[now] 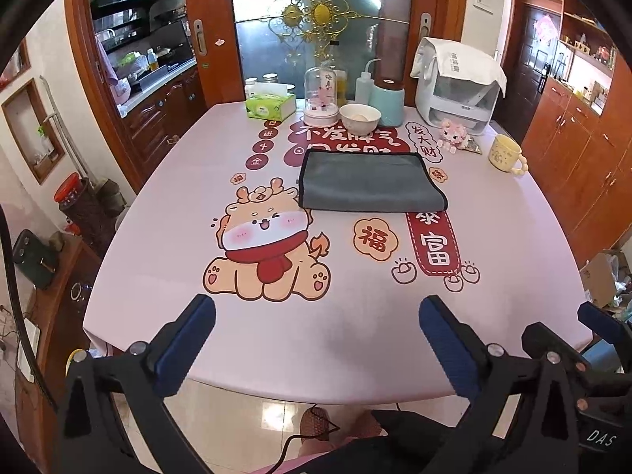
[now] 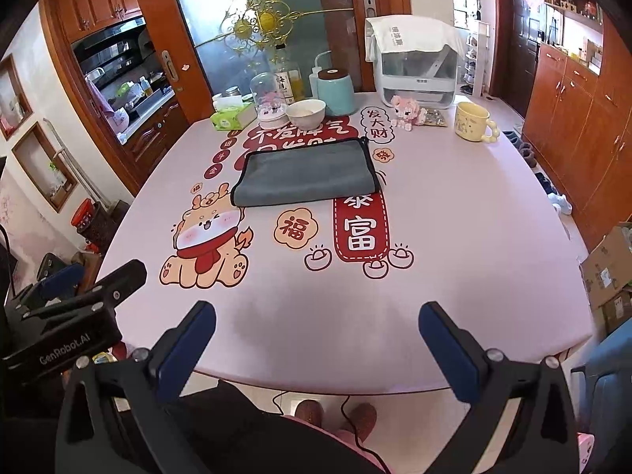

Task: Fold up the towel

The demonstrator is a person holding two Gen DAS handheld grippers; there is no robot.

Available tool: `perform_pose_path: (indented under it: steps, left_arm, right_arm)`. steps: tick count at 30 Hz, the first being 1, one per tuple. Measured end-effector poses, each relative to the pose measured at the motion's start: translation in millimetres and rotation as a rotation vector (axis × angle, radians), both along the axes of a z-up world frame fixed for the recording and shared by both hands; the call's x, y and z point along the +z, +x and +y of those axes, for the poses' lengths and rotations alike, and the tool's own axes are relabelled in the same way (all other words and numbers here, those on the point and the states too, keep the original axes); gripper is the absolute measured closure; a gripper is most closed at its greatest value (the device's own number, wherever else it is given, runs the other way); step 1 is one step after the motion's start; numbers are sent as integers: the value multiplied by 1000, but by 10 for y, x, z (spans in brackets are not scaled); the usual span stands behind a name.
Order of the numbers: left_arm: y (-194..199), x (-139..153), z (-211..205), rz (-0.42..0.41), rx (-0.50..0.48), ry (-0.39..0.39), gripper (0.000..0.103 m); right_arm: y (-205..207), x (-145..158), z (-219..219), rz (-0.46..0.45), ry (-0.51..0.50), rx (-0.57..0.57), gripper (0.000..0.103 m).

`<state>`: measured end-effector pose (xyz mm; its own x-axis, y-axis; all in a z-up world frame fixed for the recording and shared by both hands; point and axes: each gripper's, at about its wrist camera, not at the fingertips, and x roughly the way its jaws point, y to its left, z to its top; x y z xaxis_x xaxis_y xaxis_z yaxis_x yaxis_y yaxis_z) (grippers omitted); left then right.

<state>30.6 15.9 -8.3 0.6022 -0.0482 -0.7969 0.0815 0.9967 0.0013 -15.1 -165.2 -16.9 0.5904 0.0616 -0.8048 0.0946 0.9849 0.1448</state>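
A grey towel (image 1: 369, 181) with a dark edge lies flat on the pink printed tablecloth (image 1: 276, 328), past the middle of the table; it also shows in the right wrist view (image 2: 306, 172). My left gripper (image 1: 316, 316) is open and empty above the table's near edge, well short of the towel. My right gripper (image 2: 316, 316) is open and empty, also at the near edge. The left gripper's body shows at the left of the right wrist view (image 2: 75, 308).
Along the far edge stand a tissue box (image 1: 270, 104), a glass dome (image 1: 320, 96), a white bowl (image 1: 359, 116), a teal canister (image 1: 388, 102), a white appliance (image 1: 458, 91), a pink toy (image 1: 452, 136) and a yellow mug (image 1: 505, 154). Cardboard boxes (image 2: 608, 268) sit on the floor at right.
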Motion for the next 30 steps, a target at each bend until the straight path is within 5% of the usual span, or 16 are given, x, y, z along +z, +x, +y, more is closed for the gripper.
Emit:
perform_pose_path:
  steps: [30]
  left_arm:
    - [13, 76, -57, -35, -7, 20, 1]
  right_arm:
    - [42, -1, -79, 10, 4, -12, 0]
